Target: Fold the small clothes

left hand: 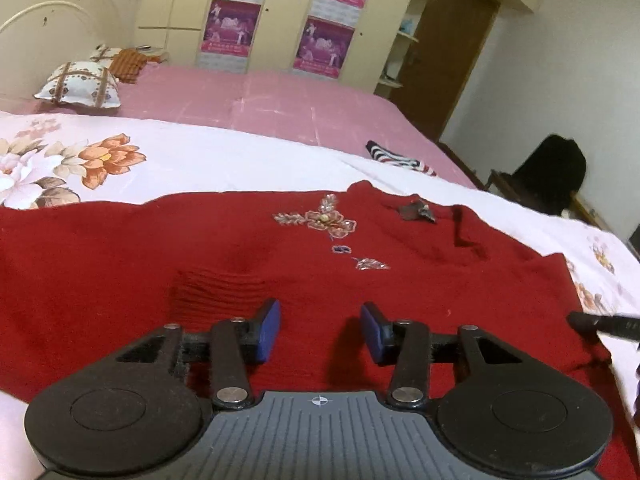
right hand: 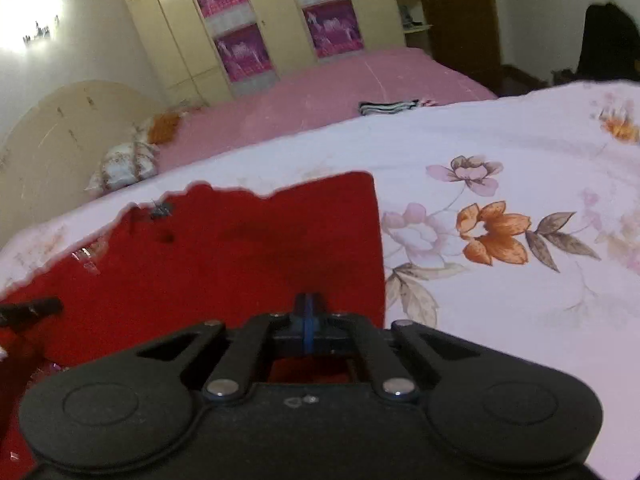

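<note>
Your left gripper (left hand: pixel 320 330) hangs over the red sweater (left hand: pixel 160 264) with its blue pads (left hand: pixel 270 330) apart and nothing between them; red knit shows through the gap. The sweater lies flat on the floral quilt (left hand: pixel 200 156), filling the lower half of the left wrist view from 9 o'clock to 3 o'clock. Its beaded flower trim (left hand: pixel 326 218) sits at 12 o'clock from the gripper, with a small dark ornament (left hand: pixel 418 212) at 1 o'clock. A ribbed fold (left hand: pixel 216 292) lies at 10 o'clock, just beside the left pad.

Your right gripper (right hand: pixel 307 320) has its blue pads pressed together. Whether any knit is pinched between them cannot be told. In the right wrist view the sweater (right hand: pixel 240 256) spreads from 9 o'clock to 12 o'clock, its straight edge running up just right of the pads.

A striped garment (right hand: pixel 390 107) rests on the pink bedsheet (right hand: pixel 320 88), well apart at 1 o'clock.
</note>
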`<action>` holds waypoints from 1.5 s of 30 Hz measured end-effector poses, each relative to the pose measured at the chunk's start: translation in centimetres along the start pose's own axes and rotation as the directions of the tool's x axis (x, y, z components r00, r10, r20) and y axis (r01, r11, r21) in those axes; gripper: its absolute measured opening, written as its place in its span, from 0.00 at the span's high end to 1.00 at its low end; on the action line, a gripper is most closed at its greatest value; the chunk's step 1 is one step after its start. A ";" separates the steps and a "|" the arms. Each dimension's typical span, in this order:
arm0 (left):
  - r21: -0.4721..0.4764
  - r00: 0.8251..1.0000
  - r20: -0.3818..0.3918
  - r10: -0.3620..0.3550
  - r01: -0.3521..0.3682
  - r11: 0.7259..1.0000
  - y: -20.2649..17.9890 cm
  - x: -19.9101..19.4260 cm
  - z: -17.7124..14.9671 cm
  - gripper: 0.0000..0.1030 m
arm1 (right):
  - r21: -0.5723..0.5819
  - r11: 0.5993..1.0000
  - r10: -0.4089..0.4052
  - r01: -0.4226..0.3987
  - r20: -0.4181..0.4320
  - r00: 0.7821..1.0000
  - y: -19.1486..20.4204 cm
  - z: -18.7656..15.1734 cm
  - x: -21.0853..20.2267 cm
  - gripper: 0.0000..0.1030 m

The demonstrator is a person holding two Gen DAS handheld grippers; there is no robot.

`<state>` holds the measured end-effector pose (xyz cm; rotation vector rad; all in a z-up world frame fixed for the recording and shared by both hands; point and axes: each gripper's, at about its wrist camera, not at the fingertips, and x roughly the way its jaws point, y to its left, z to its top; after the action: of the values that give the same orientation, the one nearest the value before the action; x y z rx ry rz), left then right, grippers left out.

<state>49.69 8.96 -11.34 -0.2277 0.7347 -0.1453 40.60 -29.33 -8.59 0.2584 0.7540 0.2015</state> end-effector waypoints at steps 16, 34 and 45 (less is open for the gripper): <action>0.176 0.985 0.053 0.164 -0.171 0.969 -3.4 1.7 -0.6 0.23 | -0.119 0.989 -0.079 0.083 0.040 0.996 1.5 2.2 2.6 0.89; -0.763 0.922 0.231 0.311 -0.026 0.645 30.2 -20.3 -7.4 0.23 | 0.066 0.997 -0.052 0.047 0.061 0.997 4.6 -9.2 4.3 0.79; -0.820 0.926 0.261 0.271 0.064 0.569 38.5 -18.6 -7.8 0.24 | 0.025 0.999 -0.036 0.033 0.108 0.993 9.7 -6.6 0.0 0.77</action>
<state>32.76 48.82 -14.78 -1.0931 0.3854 0.3809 35.21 -19.07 -10.27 0.2761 0.6527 0.1445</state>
